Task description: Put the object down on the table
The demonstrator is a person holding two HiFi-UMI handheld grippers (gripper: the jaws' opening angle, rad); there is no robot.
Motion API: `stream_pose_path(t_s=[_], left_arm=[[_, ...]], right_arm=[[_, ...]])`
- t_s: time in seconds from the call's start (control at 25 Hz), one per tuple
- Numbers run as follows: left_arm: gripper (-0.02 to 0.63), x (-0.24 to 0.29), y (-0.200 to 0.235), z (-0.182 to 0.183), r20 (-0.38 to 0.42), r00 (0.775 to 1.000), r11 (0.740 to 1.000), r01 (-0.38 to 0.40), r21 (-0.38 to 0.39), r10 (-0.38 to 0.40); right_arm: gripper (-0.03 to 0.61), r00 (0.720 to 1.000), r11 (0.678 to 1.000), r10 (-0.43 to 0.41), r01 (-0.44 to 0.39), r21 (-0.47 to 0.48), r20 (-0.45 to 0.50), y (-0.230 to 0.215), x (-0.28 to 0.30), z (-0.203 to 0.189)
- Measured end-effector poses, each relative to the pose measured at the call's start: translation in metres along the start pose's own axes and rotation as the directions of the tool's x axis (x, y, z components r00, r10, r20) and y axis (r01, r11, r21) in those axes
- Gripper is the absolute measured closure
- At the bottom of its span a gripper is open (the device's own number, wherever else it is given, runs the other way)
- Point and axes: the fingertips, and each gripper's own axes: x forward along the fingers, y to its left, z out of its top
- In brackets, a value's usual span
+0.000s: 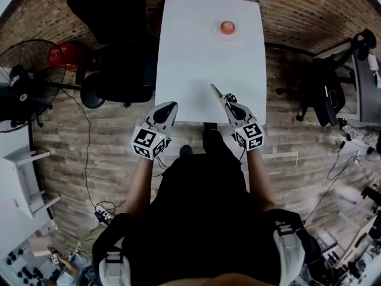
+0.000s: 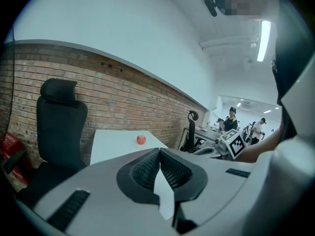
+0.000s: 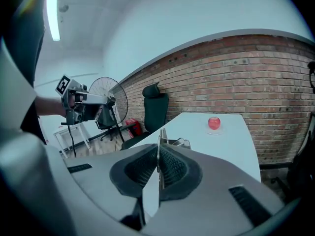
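Note:
A white table (image 1: 196, 58) carries a red apple-like ball (image 1: 227, 27) on a small saucer near its far right side; the ball also shows in the left gripper view (image 2: 141, 139) and the right gripper view (image 3: 214, 122). My right gripper (image 1: 225, 102) hangs over the table's near edge, shut on a thin metal tool (image 1: 215, 92) that sticks out forward; its blade (image 3: 162, 136) stands upright between the pads. My left gripper (image 1: 171, 106) is level with the near edge at the left, its jaws (image 2: 160, 154) shut with nothing in them.
A black office chair (image 1: 119, 70) stands against the table's left side. A floor fan (image 1: 24, 76) and a red box (image 1: 62, 55) are further left. Another dark chair (image 1: 324, 94) and a desk lie to the right. A brick wall (image 3: 256, 77) backs the table.

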Motion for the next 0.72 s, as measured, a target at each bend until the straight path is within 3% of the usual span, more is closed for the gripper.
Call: stream_pose_path(t_s=[0.72], left_arm=[[0.594, 0.018, 0.038, 0.013, -0.002, 0.987, 0.985, -0.158, -0.064, 0.158]], right_arm=[[0.574, 0.975, 0.987, 0.130, -0.146, -0.074, -0.183, -0.047, 0.086, -0.025]])
